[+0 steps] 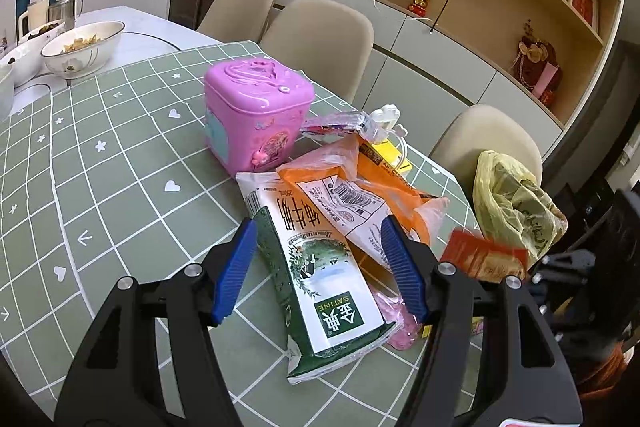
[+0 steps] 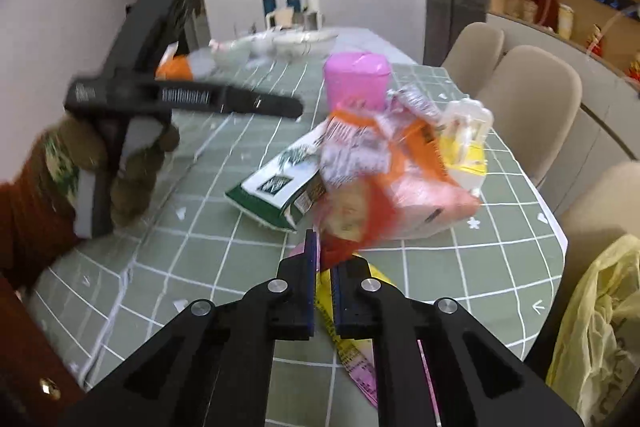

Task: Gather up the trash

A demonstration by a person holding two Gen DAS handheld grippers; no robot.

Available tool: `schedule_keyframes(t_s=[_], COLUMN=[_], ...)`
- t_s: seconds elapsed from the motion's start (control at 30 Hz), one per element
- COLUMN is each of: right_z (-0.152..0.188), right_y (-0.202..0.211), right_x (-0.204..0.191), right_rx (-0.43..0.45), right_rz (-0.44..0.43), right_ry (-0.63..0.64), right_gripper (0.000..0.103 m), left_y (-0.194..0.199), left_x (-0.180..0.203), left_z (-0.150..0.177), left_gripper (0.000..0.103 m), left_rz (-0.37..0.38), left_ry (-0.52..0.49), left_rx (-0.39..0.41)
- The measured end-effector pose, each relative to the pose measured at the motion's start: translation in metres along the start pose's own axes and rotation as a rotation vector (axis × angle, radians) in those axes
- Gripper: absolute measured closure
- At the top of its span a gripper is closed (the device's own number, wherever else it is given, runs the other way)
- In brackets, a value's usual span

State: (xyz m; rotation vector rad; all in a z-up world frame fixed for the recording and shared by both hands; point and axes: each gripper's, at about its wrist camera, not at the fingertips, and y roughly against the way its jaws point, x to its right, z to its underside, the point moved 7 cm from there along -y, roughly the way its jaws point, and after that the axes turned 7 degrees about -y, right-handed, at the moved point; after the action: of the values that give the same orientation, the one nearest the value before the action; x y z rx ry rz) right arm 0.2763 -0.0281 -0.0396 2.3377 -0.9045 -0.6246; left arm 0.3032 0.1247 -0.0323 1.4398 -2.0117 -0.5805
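A green checked tablecloth (image 1: 120, 163) carries the trash pile: milk carton (image 1: 320, 267) between the left gripper's (image 1: 320, 263) spread jaws; the right gripper (image 2: 323, 279) seems clamped on a red wrapper (image 2: 340, 251).

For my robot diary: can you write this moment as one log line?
left gripper: open over milk carton | right gripper: shut on red wrapper | yellow bag: beside table

Square pink plastic lidded box (image 1: 258, 113) on green grid-patterned tablecloth (image 1: 120, 187); white ceramic bowls (image 1: 82, 49) beyond; beige moulded chairs (image 1: 320, 43) alongside.
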Motion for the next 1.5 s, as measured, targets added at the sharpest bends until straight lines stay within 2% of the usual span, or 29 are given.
schedule_keyframes(t_s=[0.23,0.33,0.5,0.6,0.77,0.83,0.93,1.03,1.23,1.3,1.33,1.37,1.4,1.43,1.5], right_z=[0.009,0.016,0.009,0.002,0.004,0.009,0.018,0.027,0.033,0.034,0.034,0.035,0.035,0.036,0.036], right_y=[0.022,0.030,0.055,0.067,0.091,0.102,0.116,0.129,0.144,0.145,0.145,0.146,0.146,0.147,0.151], right_x=[0.040,0.057,0.082,0.089,0.100,0.107,0.116,0.124,0.137,0.139,0.139,0.138,0.137,0.137,0.137], right_rx=[0.022,0.040,0.102,0.126,0.162,0.177,0.191,0.196,0.218,0.226,0.228,0.231,0.235,0.238,0.247], right_rz=[0.058,0.063,0.080,0.102,0.151,0.180,0.224,0.259,0.290,0.291,0.294,0.297,0.298,0.295,0.296], right_ry=[-0.094,-0.147,-0.213,-0.213,-0.224,-0.239,-0.261,-0.281,-0.317,-0.319,-0.317,-0.314,-0.308,-0.307,-0.302], right_gripper=[0.096,0.098,0.098,0.098,0.098,0.098,0.098,0.098,0.098,0.098,0.098,0.098,0.098,0.098,0.098], left_y=[-0.015,-0.015,-0.002,0.000,-0.017,-0.029,-0.054,-0.075,-0.079,-0.076,-0.075,-0.074,-0.070,-0.066,-0.056], left_x=[0.008,0.012,0.044,0.076,0.146,0.168,0.188,0.193,0.193,0.191,0.190,0.189,0.188,0.187,0.188], left_z=[0.011,0.012,0.008,0.011,0.032,0.040,0.048,0.057,0.074,0.077,0.077,0.075,0.070,0.064,0.049], left_gripper=[0.042,0.042,0.042,0.042,0.042,0.042,0.042,0.042,0.042,0.051,0.066,0.073,0.075,0.082,0.085], left_rz=[-0.008,-0.031,0.043,0.119,0.270,0.296,0.301,0.293,0.271,0.232,0.211,0.208,0.213,0.223,0.217], left_ry=[-0.032,-0.048,-0.127,-0.216,-0.461,-0.554,-0.650,-0.685,-0.744,-0.752,-0.742,-0.726,-0.697,-0.662,-0.621], left_rx=[-0.053,-0.046,-0.009,-0.010,-0.073,-0.098,-0.154,-0.228,-0.280,-0.270,-0.260,-0.255,-0.246,-0.231,-0.186])
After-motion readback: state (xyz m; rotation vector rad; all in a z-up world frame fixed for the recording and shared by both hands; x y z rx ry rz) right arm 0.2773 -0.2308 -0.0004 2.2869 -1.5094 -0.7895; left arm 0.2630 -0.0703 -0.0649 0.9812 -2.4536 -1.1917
